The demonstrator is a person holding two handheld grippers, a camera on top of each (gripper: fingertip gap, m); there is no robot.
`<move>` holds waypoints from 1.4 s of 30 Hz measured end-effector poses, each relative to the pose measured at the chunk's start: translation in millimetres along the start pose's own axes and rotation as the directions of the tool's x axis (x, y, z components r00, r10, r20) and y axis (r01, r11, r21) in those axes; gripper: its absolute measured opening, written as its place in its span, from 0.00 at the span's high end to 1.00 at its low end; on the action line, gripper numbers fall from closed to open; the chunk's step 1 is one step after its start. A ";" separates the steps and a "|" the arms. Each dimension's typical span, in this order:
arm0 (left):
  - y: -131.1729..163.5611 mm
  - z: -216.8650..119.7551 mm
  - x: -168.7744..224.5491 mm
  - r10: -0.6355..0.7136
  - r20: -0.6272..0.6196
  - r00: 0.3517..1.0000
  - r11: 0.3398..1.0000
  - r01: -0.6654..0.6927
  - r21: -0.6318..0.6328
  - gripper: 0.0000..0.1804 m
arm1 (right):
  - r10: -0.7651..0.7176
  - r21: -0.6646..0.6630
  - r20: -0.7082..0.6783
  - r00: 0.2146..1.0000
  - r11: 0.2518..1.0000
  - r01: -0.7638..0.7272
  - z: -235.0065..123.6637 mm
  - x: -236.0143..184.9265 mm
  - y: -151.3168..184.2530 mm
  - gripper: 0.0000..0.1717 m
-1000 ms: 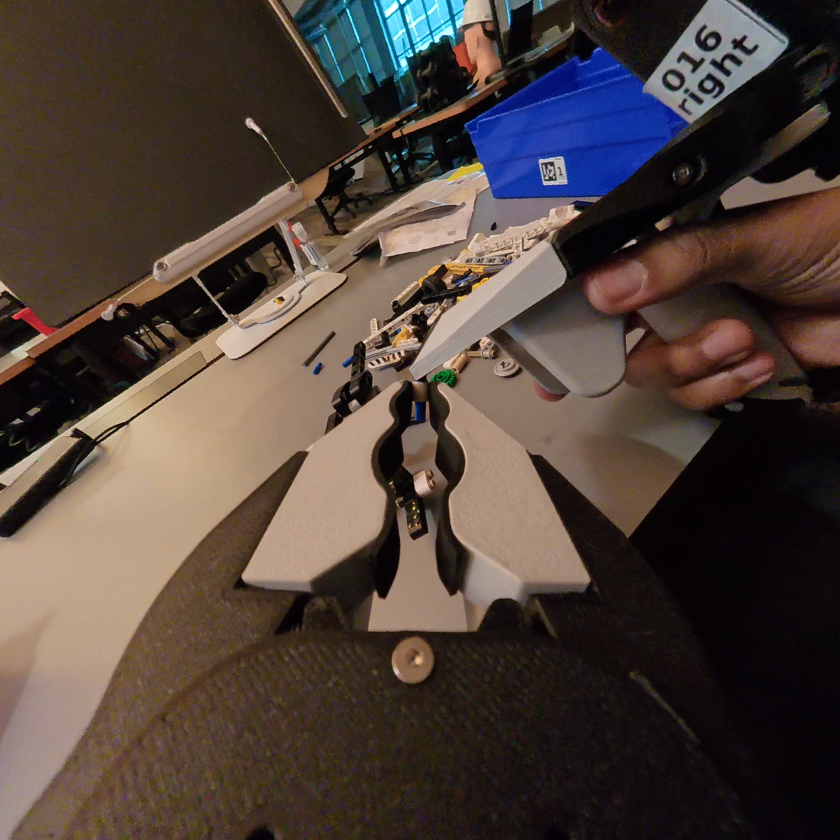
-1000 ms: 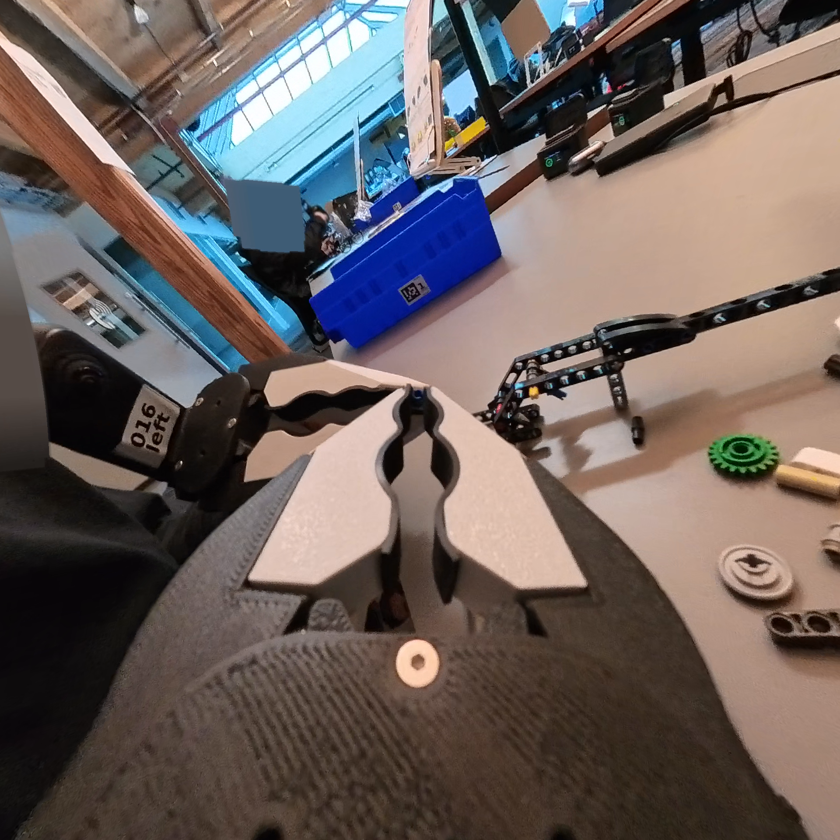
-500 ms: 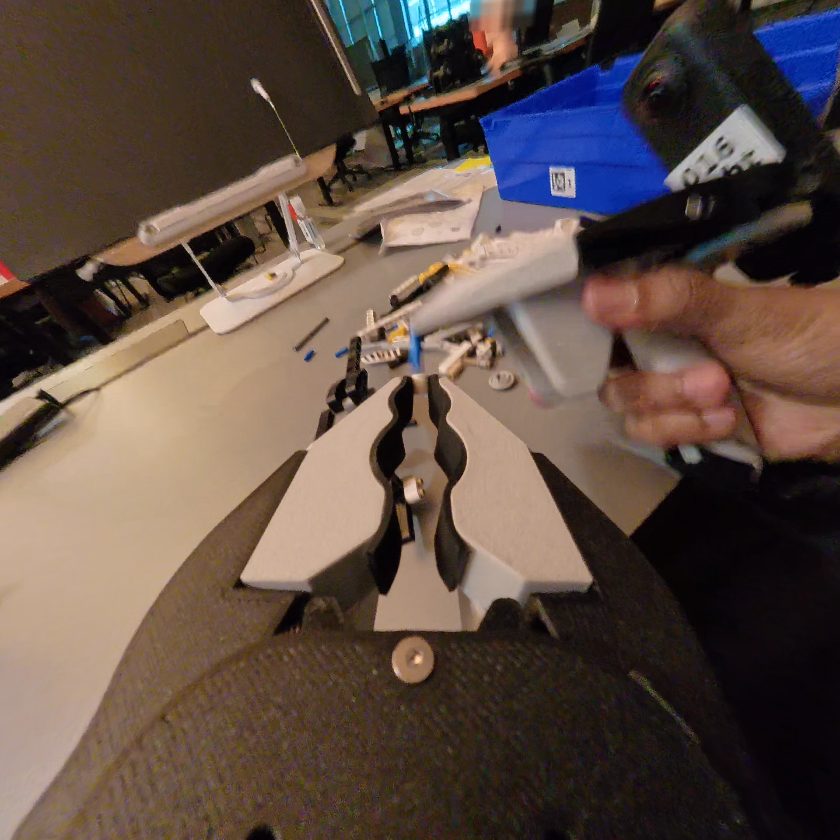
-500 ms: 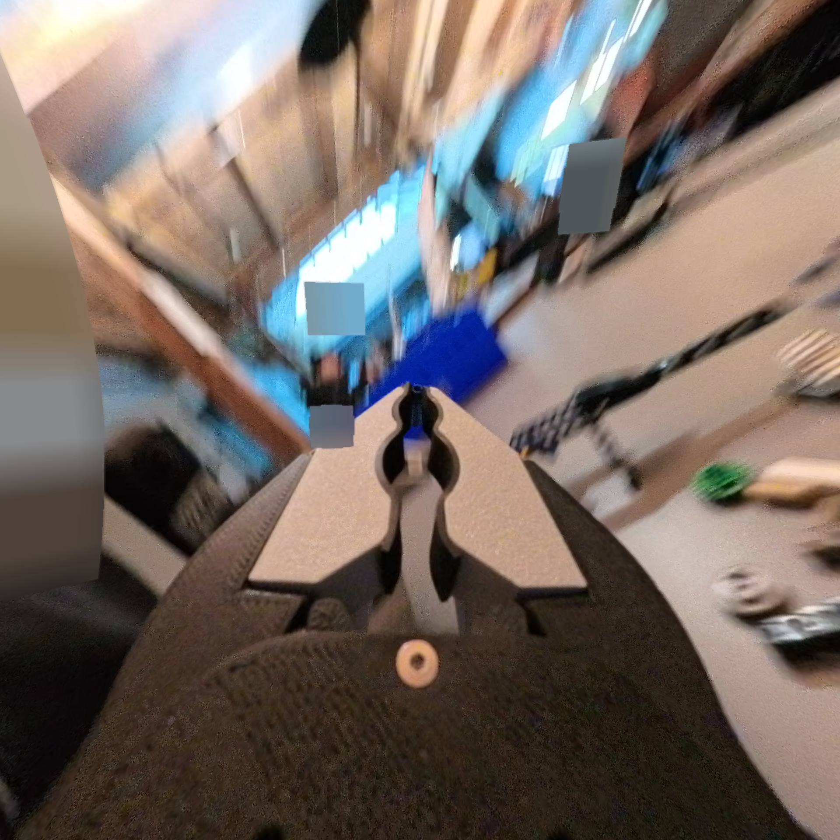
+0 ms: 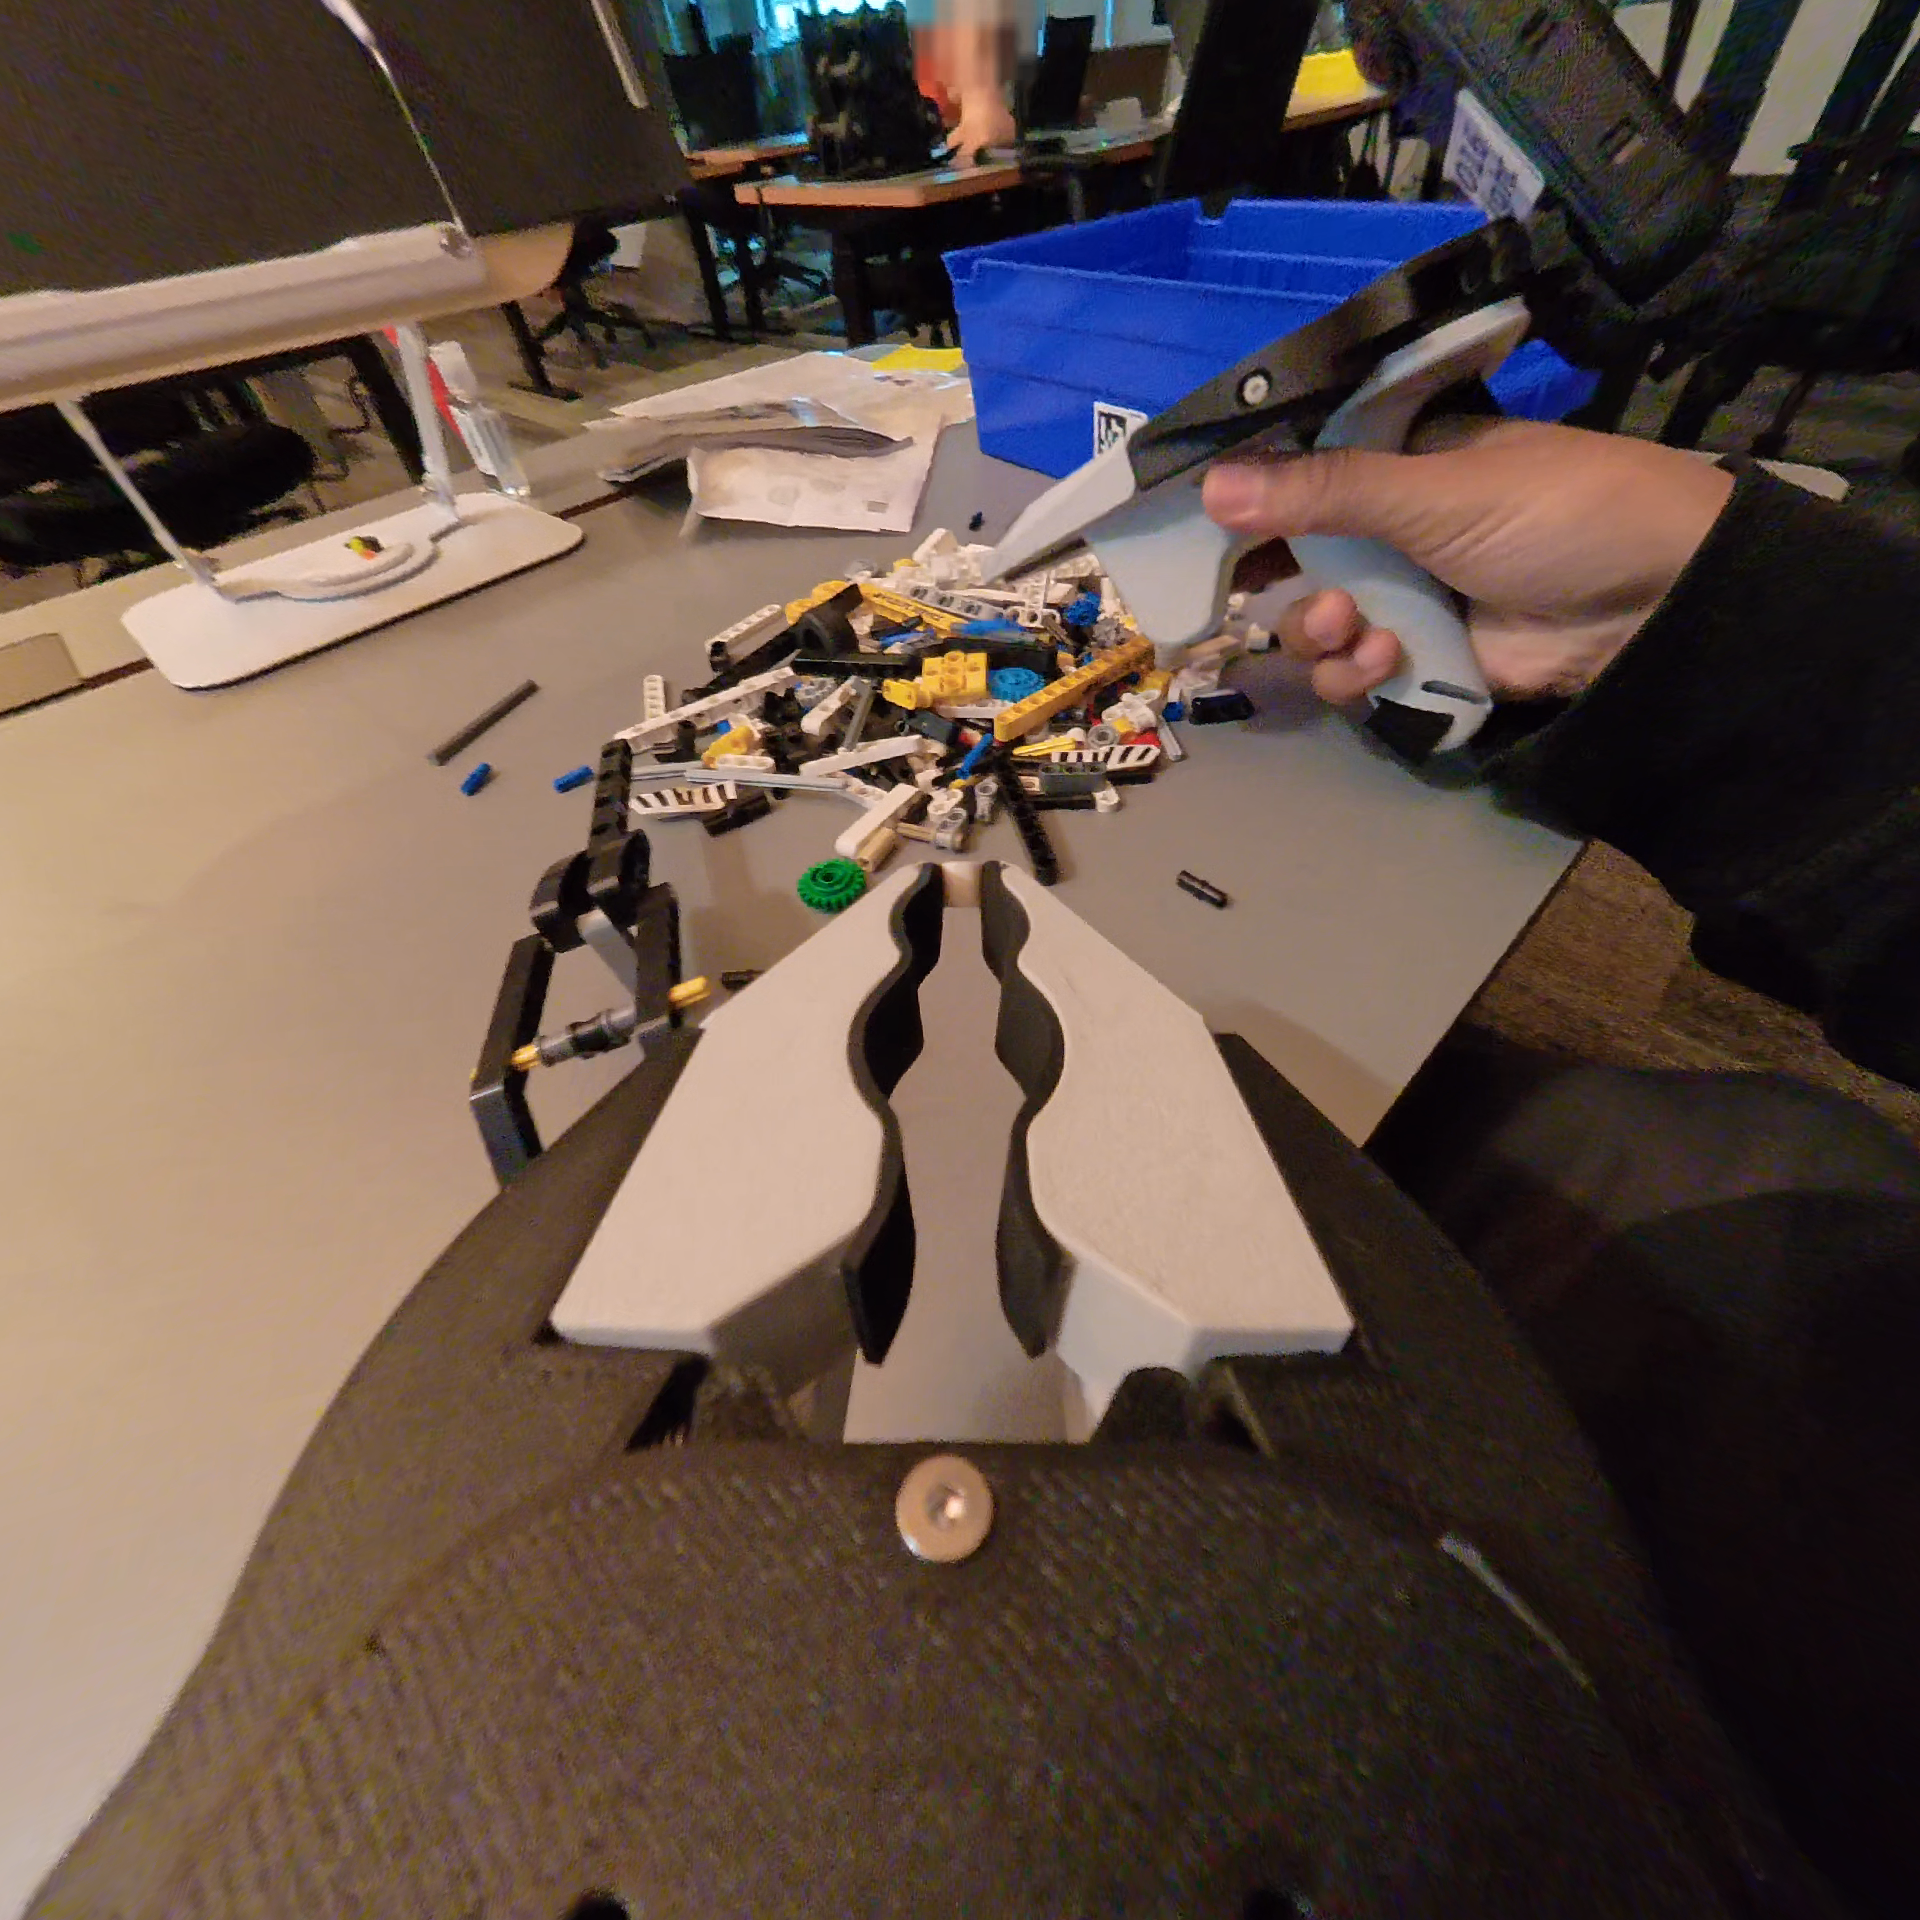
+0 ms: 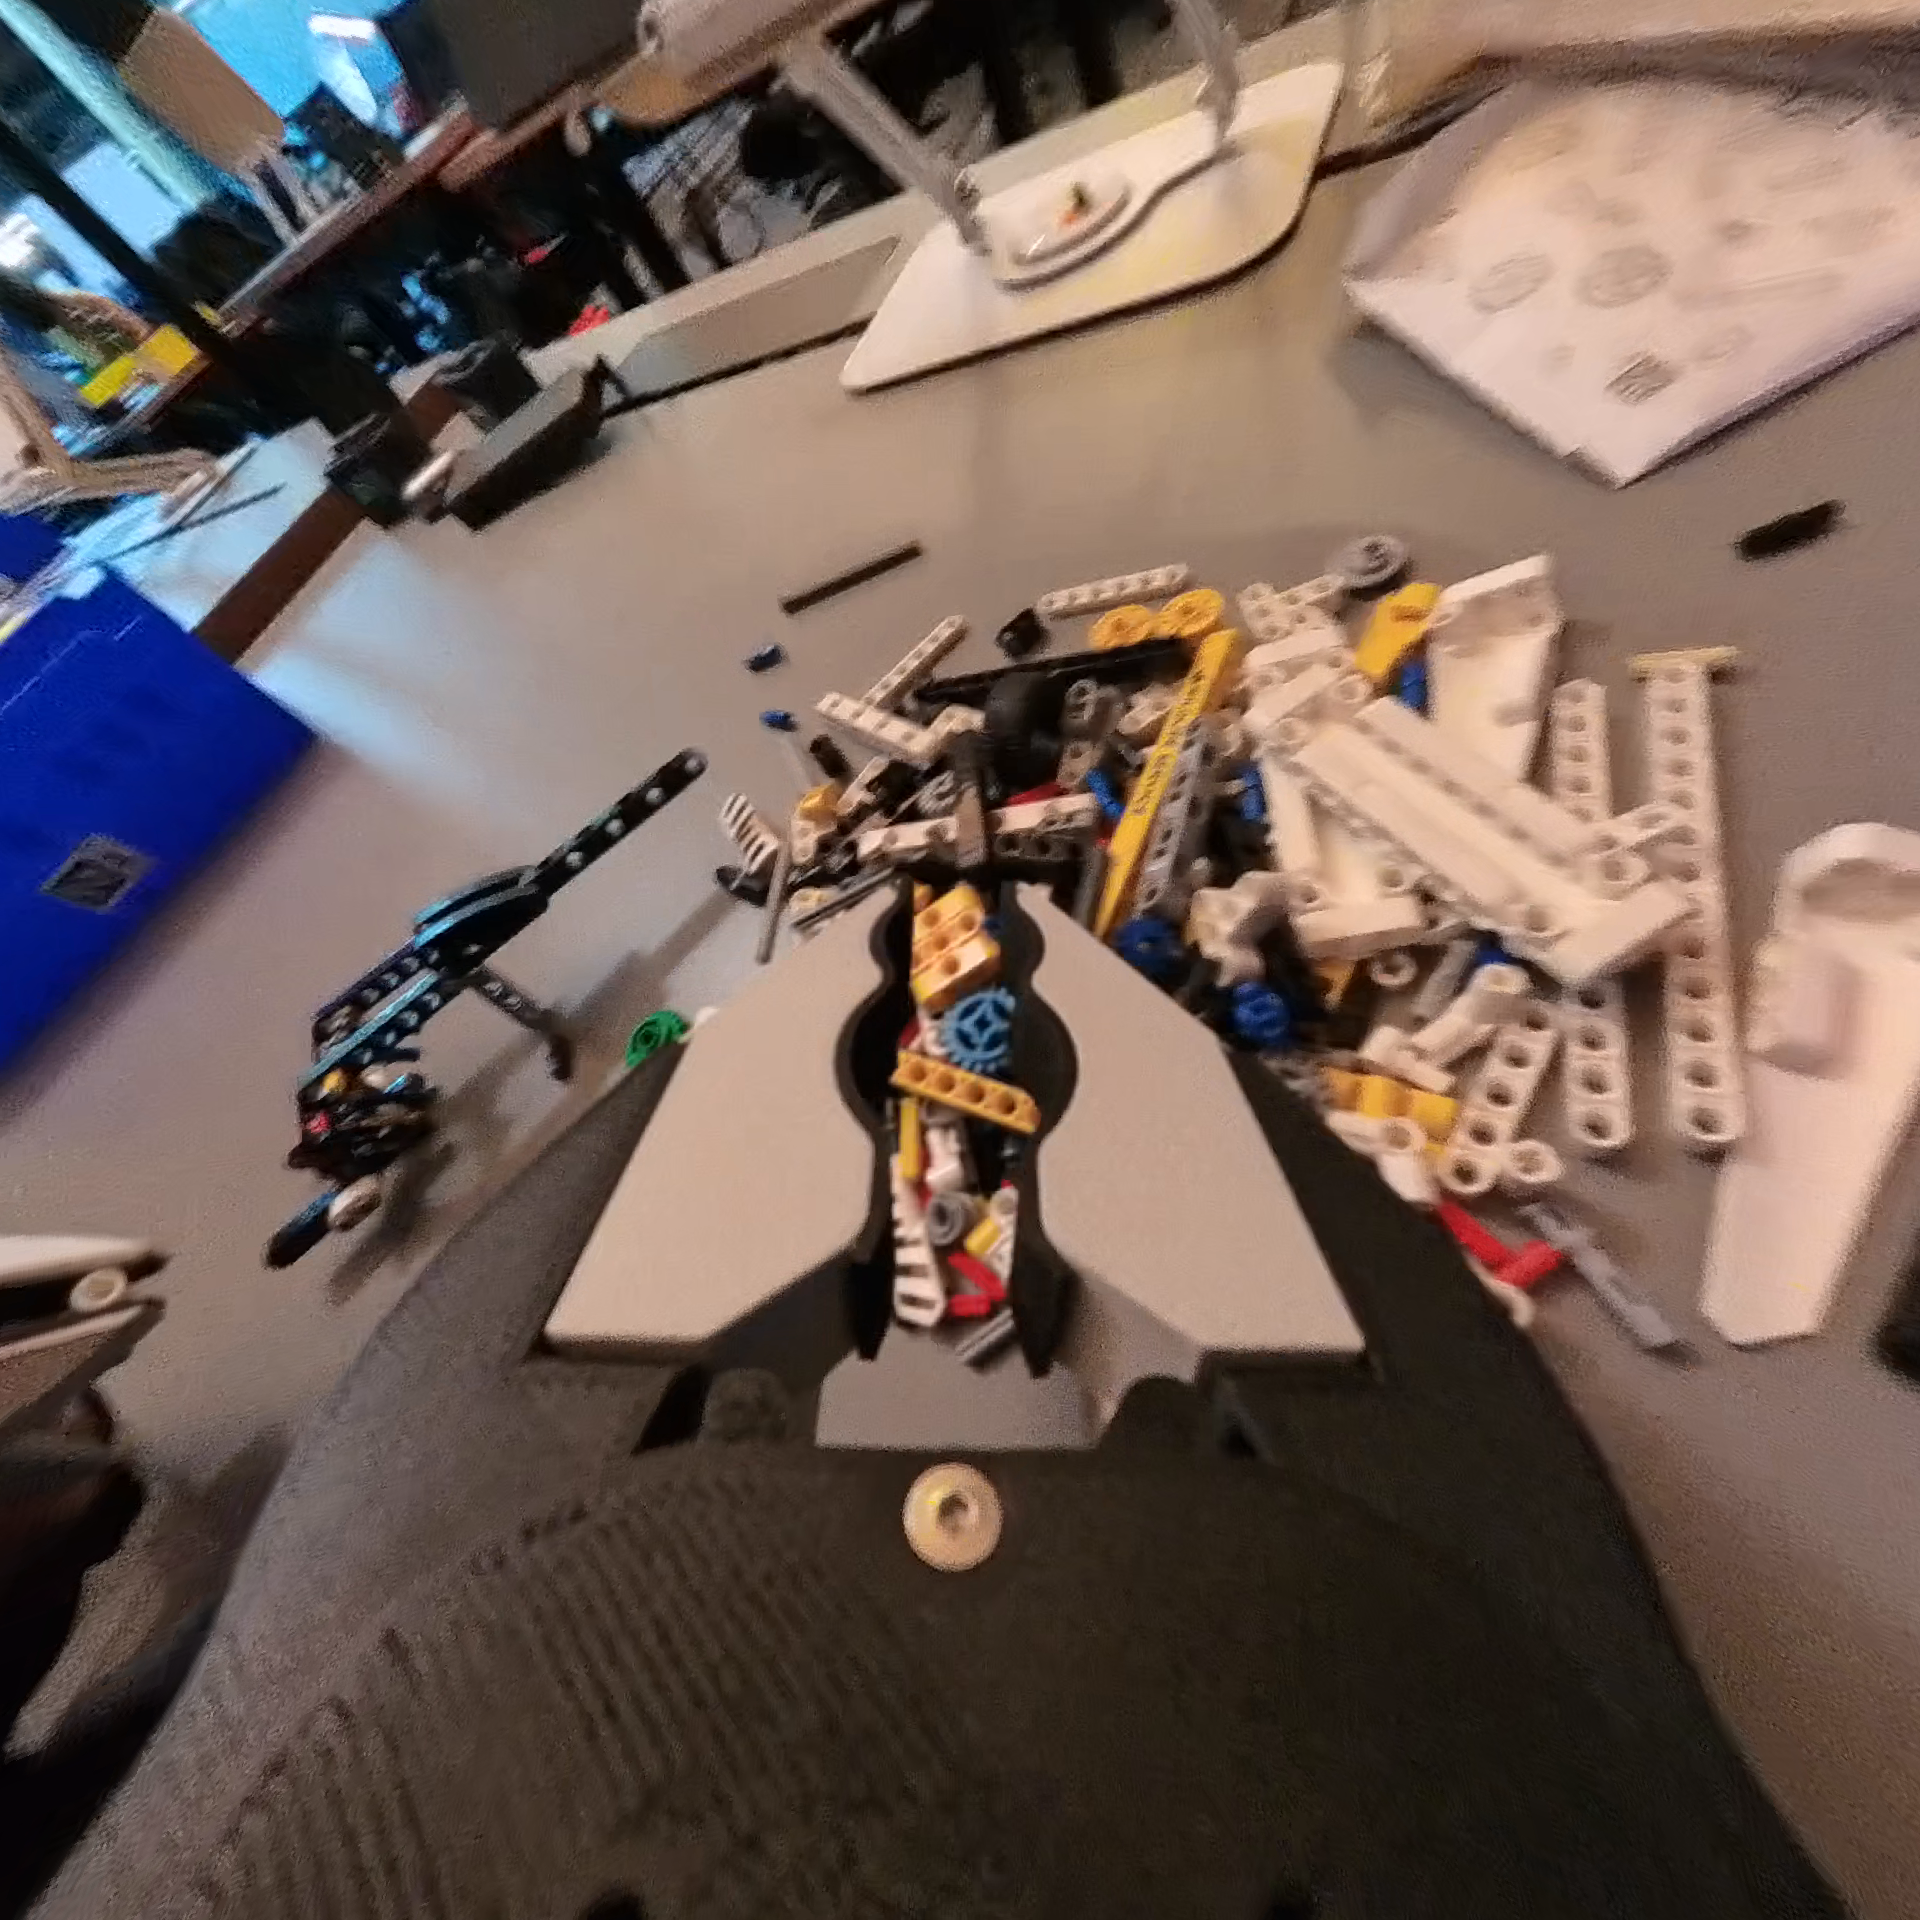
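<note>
Black beam assembly lies lengthwise away from left claw; both claws apart, bare.

the brick pile lies on the table, bin behind, frame left.

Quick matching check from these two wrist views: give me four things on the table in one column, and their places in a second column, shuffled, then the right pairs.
Things
1. green gear
2. blue bin
3. black beam assembly
4. right gripper

Places
A. far side of the table, behind the brick pile
B. just left of the left gripper tips
C. above the far edge of the pile
D. standing apart, left of the pile

Pairs: 1-B, 2-A, 3-D, 4-C
</note>
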State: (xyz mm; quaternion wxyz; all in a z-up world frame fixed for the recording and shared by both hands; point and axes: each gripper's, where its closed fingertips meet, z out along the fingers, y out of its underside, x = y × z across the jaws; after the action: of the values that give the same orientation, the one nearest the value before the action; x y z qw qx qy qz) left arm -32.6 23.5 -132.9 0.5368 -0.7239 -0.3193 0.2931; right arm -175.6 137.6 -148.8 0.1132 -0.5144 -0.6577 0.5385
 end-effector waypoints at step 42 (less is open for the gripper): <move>-25.6 -7.3 -132.0 -0.360 -0.147 0.921 0.928 0.338 -0.156 0.86 | -0.240 0.411 0.134 0.961 0.896 0.166 -67.3 -70.8 -26.5 0.85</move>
State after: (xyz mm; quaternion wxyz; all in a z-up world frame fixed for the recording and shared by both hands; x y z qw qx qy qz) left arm -113.2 -77.8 -95.6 0.5585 -0.7109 -0.4136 0.1077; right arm -111.4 123.8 -71.7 0.2104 -0.3576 -0.5929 0.6902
